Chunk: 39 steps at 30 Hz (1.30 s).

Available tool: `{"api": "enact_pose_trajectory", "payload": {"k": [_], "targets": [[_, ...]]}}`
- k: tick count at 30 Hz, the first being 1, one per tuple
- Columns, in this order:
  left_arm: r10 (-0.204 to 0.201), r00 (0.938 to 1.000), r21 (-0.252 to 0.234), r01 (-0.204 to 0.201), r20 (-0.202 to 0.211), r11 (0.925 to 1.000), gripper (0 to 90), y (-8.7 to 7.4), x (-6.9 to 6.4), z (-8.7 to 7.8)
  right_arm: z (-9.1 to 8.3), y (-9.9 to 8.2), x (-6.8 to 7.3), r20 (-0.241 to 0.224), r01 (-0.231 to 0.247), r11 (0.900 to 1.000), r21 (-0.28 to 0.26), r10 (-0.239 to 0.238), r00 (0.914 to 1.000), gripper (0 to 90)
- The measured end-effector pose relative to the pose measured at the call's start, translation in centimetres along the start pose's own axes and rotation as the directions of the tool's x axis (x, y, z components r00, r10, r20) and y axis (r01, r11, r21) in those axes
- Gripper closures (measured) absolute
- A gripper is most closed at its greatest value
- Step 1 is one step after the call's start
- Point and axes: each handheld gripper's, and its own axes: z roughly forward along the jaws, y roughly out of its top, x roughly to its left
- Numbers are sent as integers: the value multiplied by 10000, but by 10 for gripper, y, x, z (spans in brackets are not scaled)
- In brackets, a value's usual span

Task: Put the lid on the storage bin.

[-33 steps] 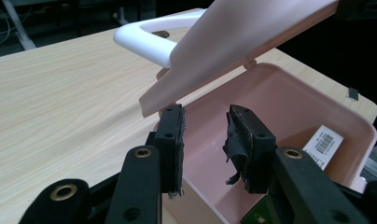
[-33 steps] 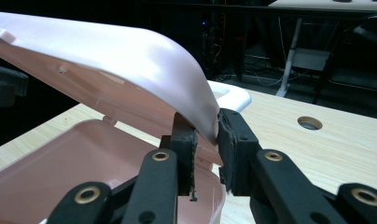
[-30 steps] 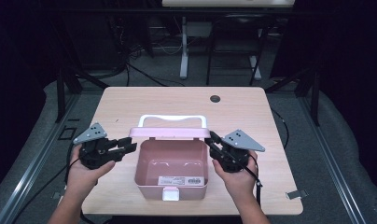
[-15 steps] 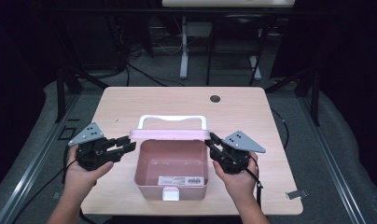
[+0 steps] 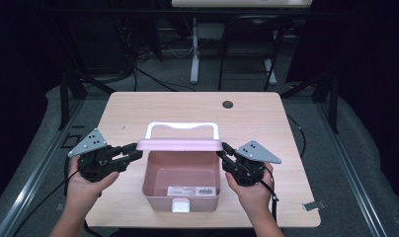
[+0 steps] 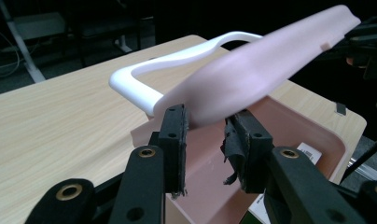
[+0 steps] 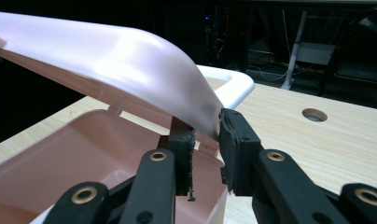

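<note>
lid (image 5: 180, 144) up over the pink box (image 5: 181, 178) mid-table, hinged along the far edge; looks like the opening step; left gripper (image 6: 206, 128) and right gripper (image 7: 206, 131) each pinch a lid corner between their jaws; next, judging by this, swing it further back evenly, both sides together.

- The pink lid (image 6: 270, 60) is blurred in the left gripper view.
- The print on the box's label (image 5: 191, 190) is too small to be read.
- The box (image 7: 84, 154) is cut off at the right gripper view's lower edge.
</note>
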Motion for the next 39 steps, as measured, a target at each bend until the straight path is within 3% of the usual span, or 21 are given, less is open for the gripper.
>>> {"api": "enact_pose_trajectory", "payload": {"k": [8, 15, 22, 35, 39], "targets": [[60, 9999, -149, -62, -137, 9999, 688, 1, -1, 0, -9, 2, -1, -94, -122, 9998, 184, 124, 9999, 749], [146, 9994, 114, -143, -304, 9998, 684, 8, 1, 4, -17, 6, -3, -88, -105, 9998, 186, 107, 9999, 760], [92, 9997, 302, -86, -213, 9995, 673, 15, 5, 6, -28, 12, -6, 1, -50, 10000, 37, 50, 10000, 769], [303, 9989, 310, -292, -347, 9991, 601, 12, -1, 6, -33, 15, -11, 70, -200, 9998, -4, 200, 9998, 771], [196, 9993, 156, -191, -330, 9997, 574, 8, -3, 4, -33, 14, -13, 36, -323, 9995, 5, 323, 9995, 769]]}}
